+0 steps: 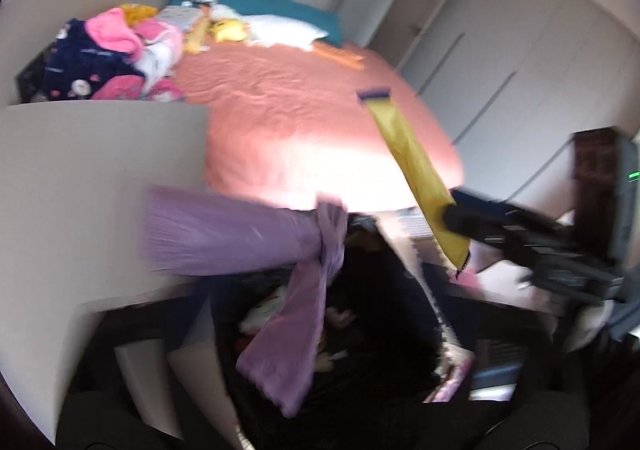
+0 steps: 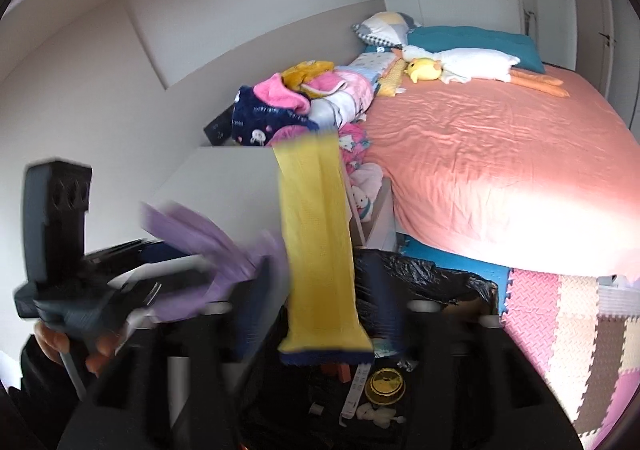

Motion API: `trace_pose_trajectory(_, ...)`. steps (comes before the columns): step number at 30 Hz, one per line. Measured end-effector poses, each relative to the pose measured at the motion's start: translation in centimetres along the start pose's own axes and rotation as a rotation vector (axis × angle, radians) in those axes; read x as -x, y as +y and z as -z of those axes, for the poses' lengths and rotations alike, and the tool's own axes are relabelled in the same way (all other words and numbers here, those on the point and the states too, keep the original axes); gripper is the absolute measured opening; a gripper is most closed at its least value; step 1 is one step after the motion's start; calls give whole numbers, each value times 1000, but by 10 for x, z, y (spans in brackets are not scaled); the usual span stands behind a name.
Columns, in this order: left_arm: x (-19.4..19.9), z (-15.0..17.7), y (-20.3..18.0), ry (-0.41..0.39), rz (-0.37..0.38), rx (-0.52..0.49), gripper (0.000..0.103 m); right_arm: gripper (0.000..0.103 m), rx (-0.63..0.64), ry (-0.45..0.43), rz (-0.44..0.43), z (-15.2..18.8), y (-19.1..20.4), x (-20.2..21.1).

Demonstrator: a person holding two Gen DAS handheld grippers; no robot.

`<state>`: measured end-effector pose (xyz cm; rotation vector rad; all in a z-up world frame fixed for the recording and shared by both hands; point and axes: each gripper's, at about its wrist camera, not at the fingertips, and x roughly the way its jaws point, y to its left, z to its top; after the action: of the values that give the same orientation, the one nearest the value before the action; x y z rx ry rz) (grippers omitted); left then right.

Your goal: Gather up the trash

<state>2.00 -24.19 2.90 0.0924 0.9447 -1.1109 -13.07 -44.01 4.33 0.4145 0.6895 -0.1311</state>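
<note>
The yellow wrapper point(image 2: 320, 242) is seen upright between the released right tongs point(image 2: 318, 290), directly over the black-lined bin point(image 2: 440, 278), the left tongs point(image 1: 320, 350) likewise released.

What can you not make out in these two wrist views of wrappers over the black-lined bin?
- Left wrist view: the print on the purple wrapper, smeared by motion blur.
- Left wrist view: what lies in the bin, dark and partly covered by that wrapper.
- Right wrist view: whether the right hand-held gripper grips the yellow wrapper; its pads are blurred.
</note>
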Motion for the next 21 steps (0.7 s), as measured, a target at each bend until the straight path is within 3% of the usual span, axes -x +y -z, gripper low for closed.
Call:
trace_pose_trajectory(4, -10, 2, -8, 19, 5, -14, 96, 71, -26, -45, 47, 1, -9, 11)
trace_pose_trajectory(14, -21, 6, -15, 41, -54, -33, 96, 71, -52, -44, 49, 4, -18, 11)
trace_pose_trajectory(21, -18, 6, -22, 41, -41, -75, 96, 71, -48, -45, 47, 4, -18, 11)
